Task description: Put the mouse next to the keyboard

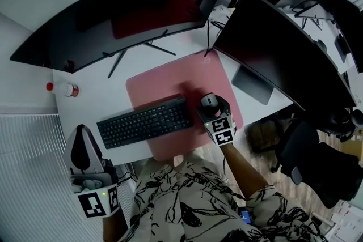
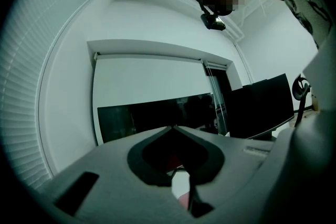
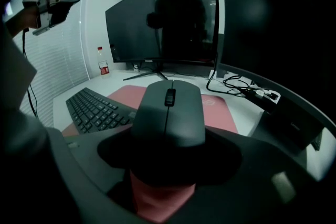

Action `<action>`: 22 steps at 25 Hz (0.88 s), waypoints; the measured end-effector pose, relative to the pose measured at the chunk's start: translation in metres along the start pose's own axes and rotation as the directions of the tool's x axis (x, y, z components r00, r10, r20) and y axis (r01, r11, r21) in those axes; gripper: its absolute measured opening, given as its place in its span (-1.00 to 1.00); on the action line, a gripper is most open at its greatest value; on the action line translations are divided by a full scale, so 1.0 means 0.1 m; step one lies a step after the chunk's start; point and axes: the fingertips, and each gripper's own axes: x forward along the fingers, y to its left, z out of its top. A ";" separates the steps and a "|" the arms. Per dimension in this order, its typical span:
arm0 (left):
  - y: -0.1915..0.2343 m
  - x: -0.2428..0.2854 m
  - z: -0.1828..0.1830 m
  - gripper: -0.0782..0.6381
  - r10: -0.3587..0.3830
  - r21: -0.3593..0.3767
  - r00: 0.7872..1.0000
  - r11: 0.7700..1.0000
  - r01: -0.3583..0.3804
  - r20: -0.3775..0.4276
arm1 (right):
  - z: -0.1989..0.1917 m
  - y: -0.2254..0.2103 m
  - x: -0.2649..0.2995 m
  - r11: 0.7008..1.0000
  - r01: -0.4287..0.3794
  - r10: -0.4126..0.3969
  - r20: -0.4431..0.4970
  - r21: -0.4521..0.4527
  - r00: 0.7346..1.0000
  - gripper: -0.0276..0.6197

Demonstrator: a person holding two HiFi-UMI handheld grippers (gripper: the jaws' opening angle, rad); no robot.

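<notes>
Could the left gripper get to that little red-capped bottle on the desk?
Probably yes: the left gripper holds nothing, and the bottle stands on bare desk nearby with nothing between them. Its shut jaws would need opening.

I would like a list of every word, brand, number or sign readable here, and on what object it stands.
No text is readable.
keyboard: key legends too small.
bottle: red label, blurred.
pink mat: corner logo, too small.
marker cubes: square patterns only, no letters.
</notes>
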 end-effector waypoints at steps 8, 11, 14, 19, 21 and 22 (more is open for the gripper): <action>0.00 0.00 -0.01 -0.79 -0.001 0.001 1.000 1.000 0.001 -0.001 | -0.21 0.07 0.24 1.000 0.013 -0.014 -0.058 -0.003 0.998 0.09; 0.00 0.00 0.00 -0.79 0.001 0.002 1.000 1.000 -0.001 -0.005 | -0.27 0.10 0.30 1.000 0.015 -0.016 -0.066 -0.013 0.998 0.10; 0.01 -0.02 0.00 -0.79 0.004 0.004 1.000 1.000 -0.004 -0.007 | -0.33 0.13 0.34 1.000 0.023 -0.024 -0.067 -0.021 0.997 0.10; 0.01 -0.03 0.02 -0.79 0.004 0.005 1.000 1.000 -0.004 -0.006 | -0.35 0.15 0.32 0.998 0.056 -0.056 -0.010 -0.029 0.998 0.10; 0.00 -0.04 0.01 -0.79 0.003 0.004 1.000 1.000 -0.003 -0.007 | -0.35 0.15 0.31 0.996 0.074 -0.074 0.009 -0.048 0.997 0.10; 0.00 -0.04 0.00 -0.79 0.002 0.003 1.000 1.000 -0.002 -0.007 | -0.35 0.14 0.31 0.995 0.080 -0.079 0.013 -0.054 0.997 0.10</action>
